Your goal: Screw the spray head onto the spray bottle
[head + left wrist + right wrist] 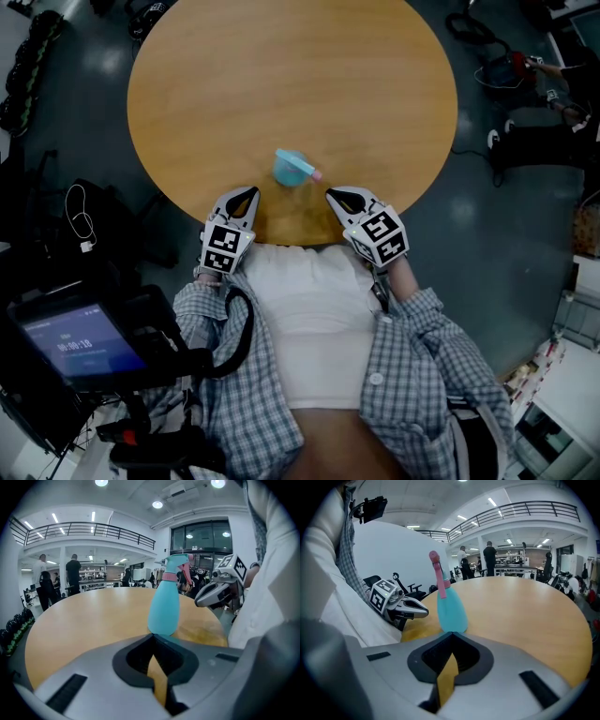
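A teal spray bottle [291, 170] stands upright on the round wooden table [281, 66], near its front edge. A teal and pink spray head [179, 565] sits on the bottle's neck, with its pink trigger [438, 573] hanging down one side. My left gripper [251, 193] is shut and empty, just short of the bottle's [165, 607] left side. The right gripper [330, 195] is also shut and empty, on the other side of the bottle [451, 610]. Each gripper shows in the other's view: the right one [202, 603] and the left one [423, 613]. Neither touches the bottle.
The table's front edge lies right under both grippers. A screen on a stand [80, 342] is at the lower left. Bags and cables [525, 84] lie on the floor at the right. People [72, 576] stand far behind the table.
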Available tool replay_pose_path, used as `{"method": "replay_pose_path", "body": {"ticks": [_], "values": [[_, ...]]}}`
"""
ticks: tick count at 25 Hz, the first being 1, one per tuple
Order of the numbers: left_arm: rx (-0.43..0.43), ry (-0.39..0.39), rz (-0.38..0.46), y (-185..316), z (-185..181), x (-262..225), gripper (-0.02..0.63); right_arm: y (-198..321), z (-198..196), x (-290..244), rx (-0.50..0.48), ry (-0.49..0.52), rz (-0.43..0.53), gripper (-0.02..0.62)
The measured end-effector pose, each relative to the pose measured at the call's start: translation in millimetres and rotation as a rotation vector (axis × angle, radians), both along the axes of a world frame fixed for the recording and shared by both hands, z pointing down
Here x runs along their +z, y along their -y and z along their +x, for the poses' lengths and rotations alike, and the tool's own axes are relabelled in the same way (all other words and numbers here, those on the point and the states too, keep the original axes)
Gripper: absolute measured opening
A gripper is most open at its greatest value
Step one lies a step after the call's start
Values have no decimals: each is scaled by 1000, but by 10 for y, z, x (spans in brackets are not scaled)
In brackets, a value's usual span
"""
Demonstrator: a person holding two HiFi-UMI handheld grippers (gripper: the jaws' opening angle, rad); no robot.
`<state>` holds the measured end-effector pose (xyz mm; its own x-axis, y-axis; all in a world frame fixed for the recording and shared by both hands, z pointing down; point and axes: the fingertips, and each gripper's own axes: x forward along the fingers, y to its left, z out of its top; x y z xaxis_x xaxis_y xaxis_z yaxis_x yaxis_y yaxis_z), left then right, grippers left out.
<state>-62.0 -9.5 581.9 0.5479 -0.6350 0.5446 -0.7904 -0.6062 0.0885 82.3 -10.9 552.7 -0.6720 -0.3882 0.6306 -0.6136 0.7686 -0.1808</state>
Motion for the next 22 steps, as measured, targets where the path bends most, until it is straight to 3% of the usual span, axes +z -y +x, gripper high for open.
{"method": "replay_pose_path", "body": {"ticks": [22], "values": [[36,13,-14,2,76,52,6,27,54,54,16,-44,-1,-6]]}}
